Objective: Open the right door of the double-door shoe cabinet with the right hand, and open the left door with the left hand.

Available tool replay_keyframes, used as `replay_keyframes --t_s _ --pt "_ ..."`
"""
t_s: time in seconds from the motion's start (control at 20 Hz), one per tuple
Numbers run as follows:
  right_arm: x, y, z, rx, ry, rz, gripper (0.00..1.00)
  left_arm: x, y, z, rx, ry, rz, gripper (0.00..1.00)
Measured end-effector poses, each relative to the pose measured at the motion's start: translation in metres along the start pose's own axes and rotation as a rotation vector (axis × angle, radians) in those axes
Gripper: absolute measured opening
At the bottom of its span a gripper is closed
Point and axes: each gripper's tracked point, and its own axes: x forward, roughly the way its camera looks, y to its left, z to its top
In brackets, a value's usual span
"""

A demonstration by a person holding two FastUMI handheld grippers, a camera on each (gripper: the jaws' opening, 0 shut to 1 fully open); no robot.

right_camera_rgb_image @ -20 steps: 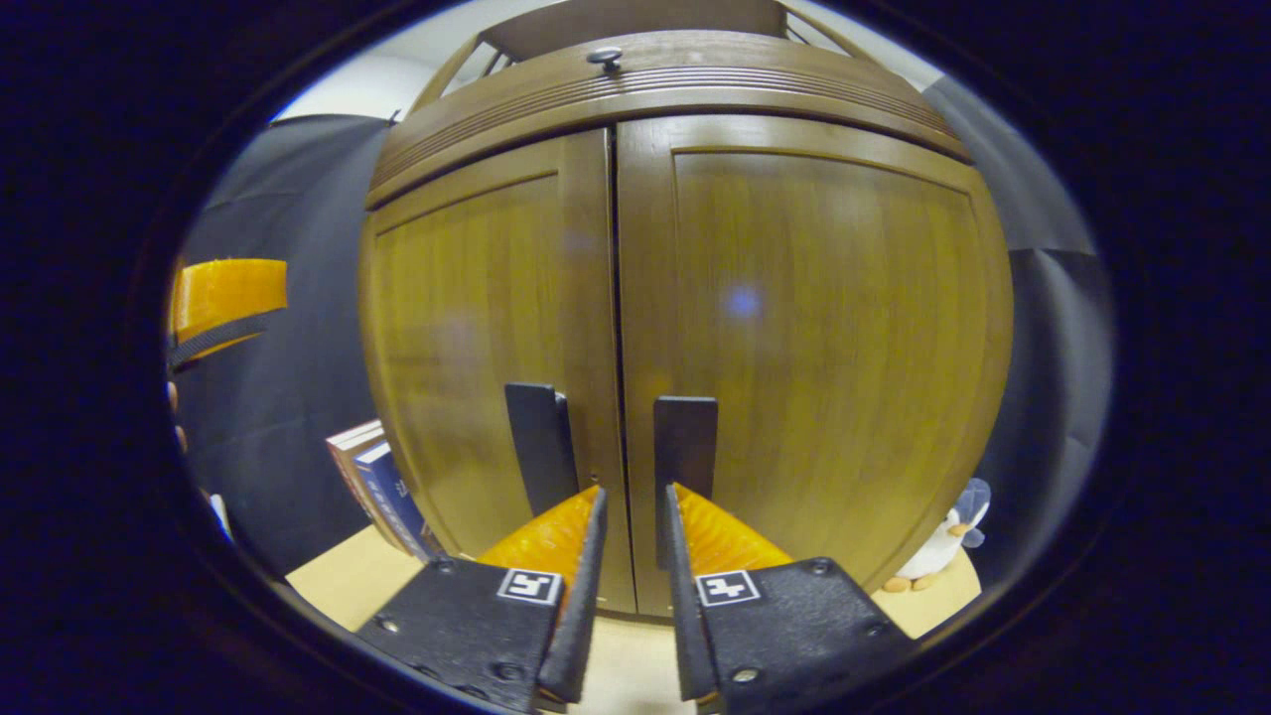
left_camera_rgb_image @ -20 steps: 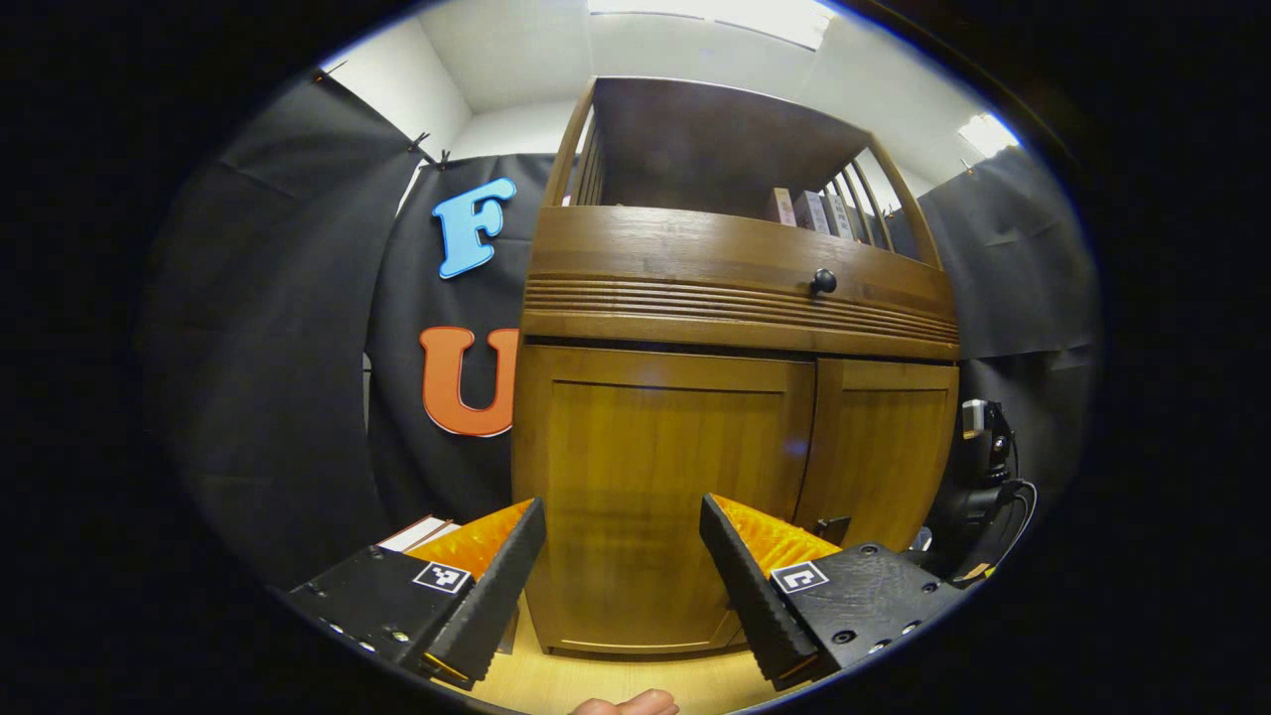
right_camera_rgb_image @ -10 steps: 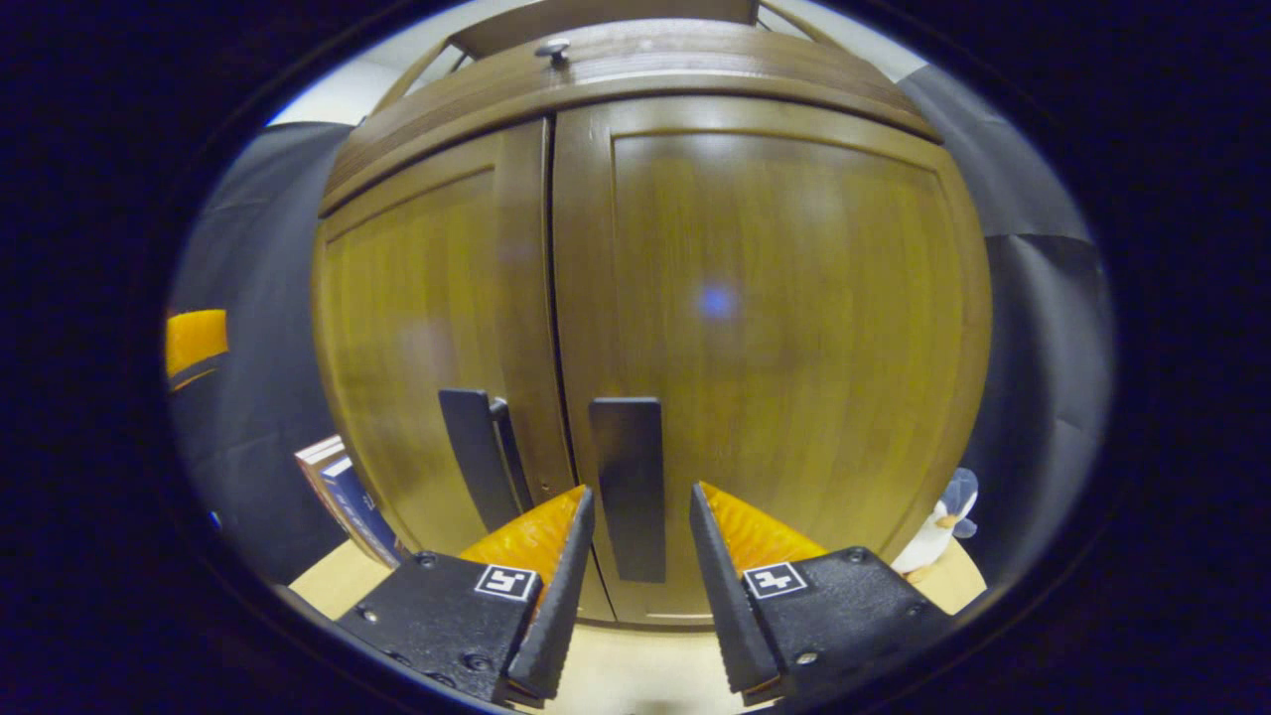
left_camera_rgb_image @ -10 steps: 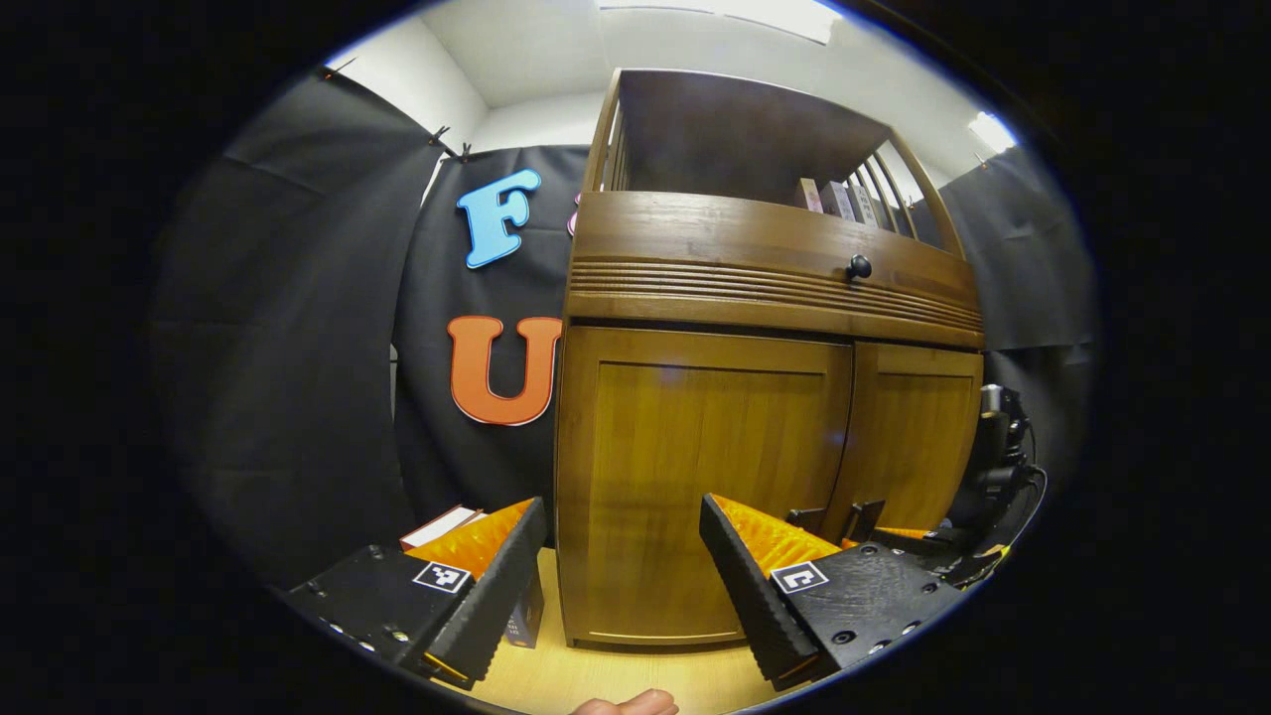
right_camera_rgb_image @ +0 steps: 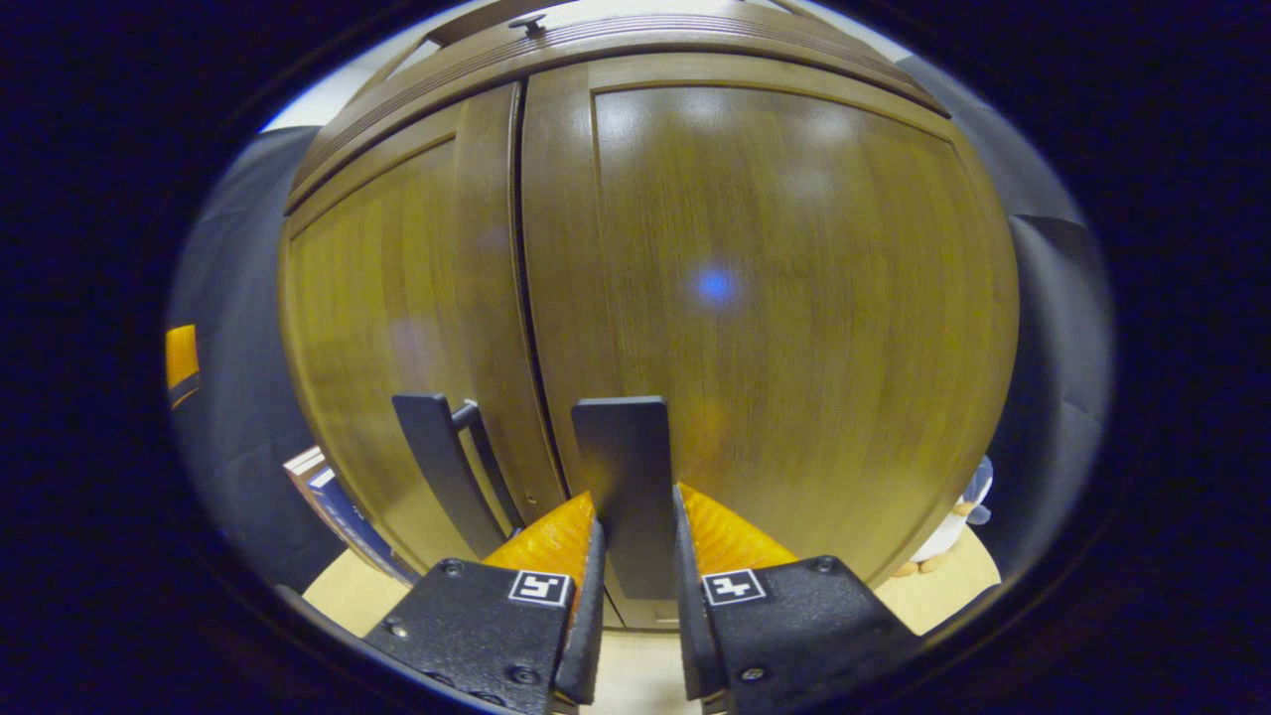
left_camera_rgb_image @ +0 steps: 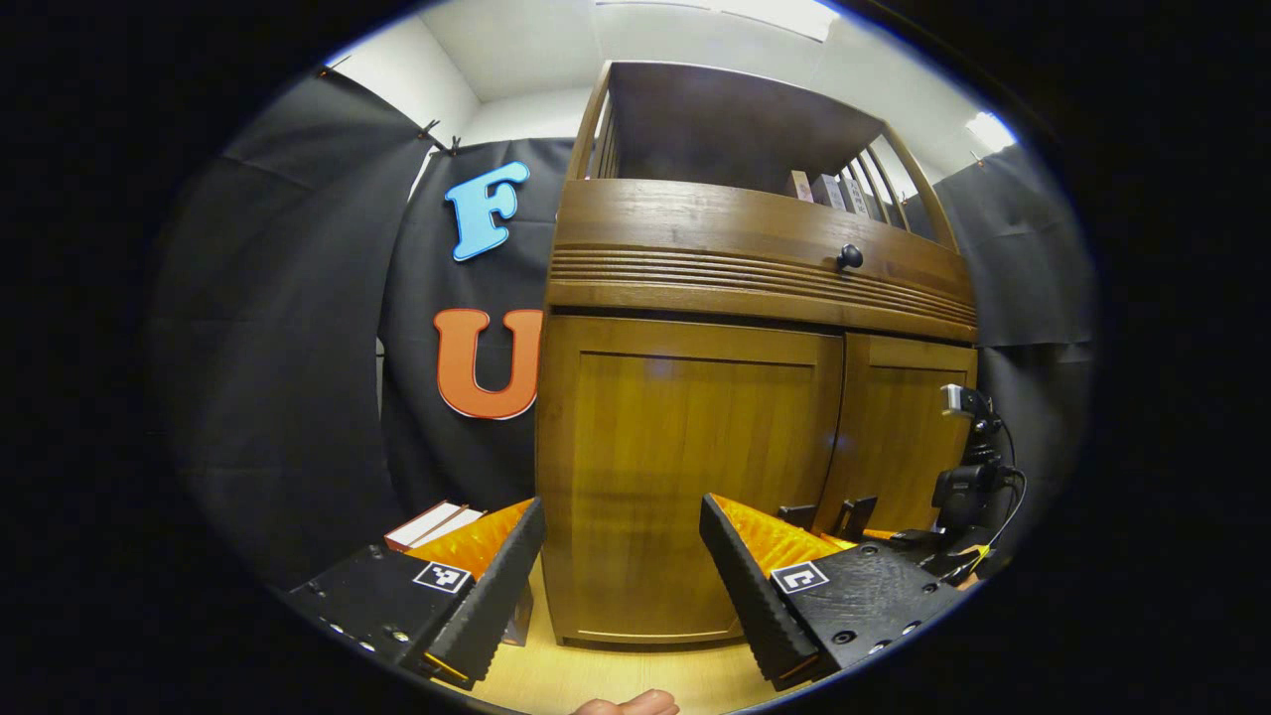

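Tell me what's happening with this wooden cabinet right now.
A person is working two handheld tongs at a shoe cabinet. The right tongs are shut on the right door handle, but both doors look closed. The left tongs are open, in front of the left door, not touching the left door handle.

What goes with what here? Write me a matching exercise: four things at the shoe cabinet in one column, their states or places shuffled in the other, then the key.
Things
1. right tongs
2. left tongs
3. left door handle
4. round knob

States or places
A. open, short of the cabinet
B. on the drawer front
C. closed on the right door handle
D. free, nothing gripping it

Pairs: 1-C, 2-A, 3-D, 4-B
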Motion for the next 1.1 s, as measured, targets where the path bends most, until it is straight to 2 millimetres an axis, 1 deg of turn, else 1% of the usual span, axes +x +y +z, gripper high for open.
replay_keyframes --t_s 0.1,0.2,0.5,0.6,0.7,0.95,1.0,1.05,1.1 --pt "-0.003 0.0 0.0 -0.001 0.009 0.004 0.3 0.007 -0.014 0.006 0.007 -0.014 -0.012 0.94" --pt "-0.01 0.0 -0.002 -0.007 0.01 0.021 0.28 0.01 -0.027 0.008 0.012 -0.029 -0.032 0.94" --pt "-0.037 -0.004 -0.011 -0.034 0.007 0.069 0.27 0.014 -0.06 0.005 0.028 -0.038 -0.075 0.94" --pt "-0.045 -0.005 -0.012 -0.041 0.005 0.08 0.27 0.014 -0.067 0.002 0.028 -0.036 -0.084 0.94" --pt "-0.046 -0.005 -0.013 -0.044 0.004 0.09 0.27 0.014 -0.073 0.002 0.026 -0.036 -0.087 0.94" --pt "-0.075 -0.013 -0.02 -0.056 -0.001 0.115 0.27 0.012 -0.084 0.002 0.025 -0.04 -0.094 0.94" --pt "-0.084 -0.017 -0.021 -0.057 -0.002 0.121 0.27 0.01 -0.087 0.004 0.026 -0.042 -0.096 0.94" --pt "-0.099 -0.022 -0.024 -0.054 -0.003 0.125 0.27 0.009 -0.09 0.003 0.026 -0.044 -0.098 0.94" --pt "-0.106 -0.025 -0.026 -0.053 -0.003 0.128 0.27 0.008 -0.093 0.003 0.025 -0.045 -0.1 0.82"
